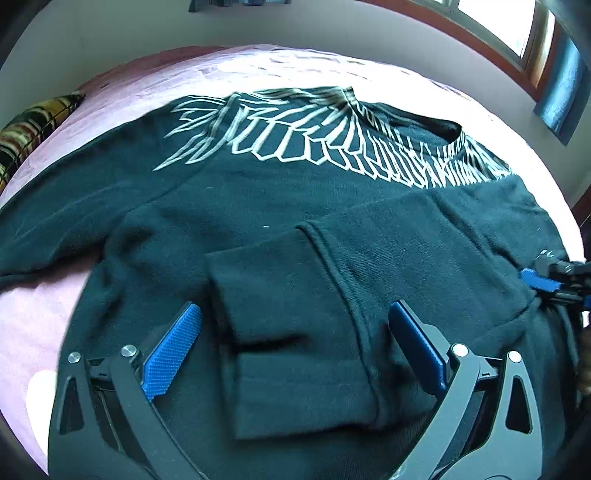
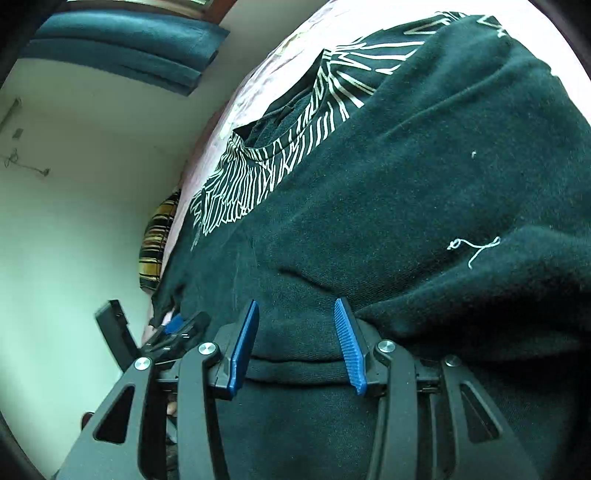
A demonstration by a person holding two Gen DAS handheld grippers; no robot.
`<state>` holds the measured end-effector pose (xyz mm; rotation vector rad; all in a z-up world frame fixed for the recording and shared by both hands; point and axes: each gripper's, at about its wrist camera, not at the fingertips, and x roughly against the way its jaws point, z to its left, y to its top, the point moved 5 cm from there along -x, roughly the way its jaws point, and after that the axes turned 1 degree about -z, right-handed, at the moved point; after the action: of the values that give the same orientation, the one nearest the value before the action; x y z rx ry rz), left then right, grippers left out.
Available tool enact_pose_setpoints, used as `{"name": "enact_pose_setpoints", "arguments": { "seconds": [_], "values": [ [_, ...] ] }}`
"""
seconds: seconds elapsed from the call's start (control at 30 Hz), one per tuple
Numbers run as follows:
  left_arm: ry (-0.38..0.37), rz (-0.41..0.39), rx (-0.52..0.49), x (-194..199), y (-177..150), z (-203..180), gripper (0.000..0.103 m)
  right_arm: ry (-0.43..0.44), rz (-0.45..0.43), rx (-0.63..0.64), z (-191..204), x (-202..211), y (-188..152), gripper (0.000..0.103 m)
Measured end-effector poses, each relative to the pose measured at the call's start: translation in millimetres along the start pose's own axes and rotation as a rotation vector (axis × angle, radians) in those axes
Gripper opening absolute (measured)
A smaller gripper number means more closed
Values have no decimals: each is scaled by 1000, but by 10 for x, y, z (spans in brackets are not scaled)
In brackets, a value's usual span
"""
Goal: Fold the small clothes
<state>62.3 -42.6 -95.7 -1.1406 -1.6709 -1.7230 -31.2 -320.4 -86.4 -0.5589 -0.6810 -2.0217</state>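
Observation:
A black sweatshirt [image 1: 280,199] with a white wing print [image 1: 295,136] lies spread on a pink bed [image 1: 37,317]. One sleeve is folded across its body, and the cuff [image 1: 266,295] lies between the fingers of my left gripper [image 1: 295,306], which stands wide open above it, its pads off the cloth. My right gripper [image 2: 295,302] hovers over the sweatshirt [image 2: 424,184] with its jaws apart. A fold of cloth lies under the gap, and the pads do not press on it. The right gripper [image 1: 539,280] also shows at the sweatshirt's right edge in the left wrist view.
A striped pillow [image 1: 33,129] lies at the bed's far left corner. A wood-framed window [image 1: 495,33] and a blue curtain [image 1: 561,99] are on the wall behind. Pink sheet shows bare to the left of the sweatshirt. A pale wall [image 2: 74,221] runs along the bed.

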Motion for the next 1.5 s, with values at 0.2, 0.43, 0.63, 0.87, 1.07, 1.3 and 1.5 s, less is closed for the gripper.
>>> {"name": "enact_pose_setpoints", "arguments": {
  "seconds": [0.2,0.43,0.63,0.87,1.07,1.3,1.5],
  "values": [
    [41,-140,133,596,21,859,101,2,-19,26,25,-15,-45,51],
    [263,-160,366,1027,-204,2602,101,-14,-35,80,170,-87,-63,65],
    [167,-189,783,1157,-665,4037,101,-31,-42,100,249,-91,-83,73],
    [52,-294,946,1168,-580,4664,100,-53,-56,102,312,-164,-79,79],
    [155,-207,956,996,-524,4798,52,-64,-72,96,326,-196,-62,81],
    [314,-160,866,1088,-330,4729,10,-69,-79,102,330,-199,-48,82],
    [504,-269,641,1492,268,4118,7,-81,-85,123,356,-196,-60,82]
  ]
}}
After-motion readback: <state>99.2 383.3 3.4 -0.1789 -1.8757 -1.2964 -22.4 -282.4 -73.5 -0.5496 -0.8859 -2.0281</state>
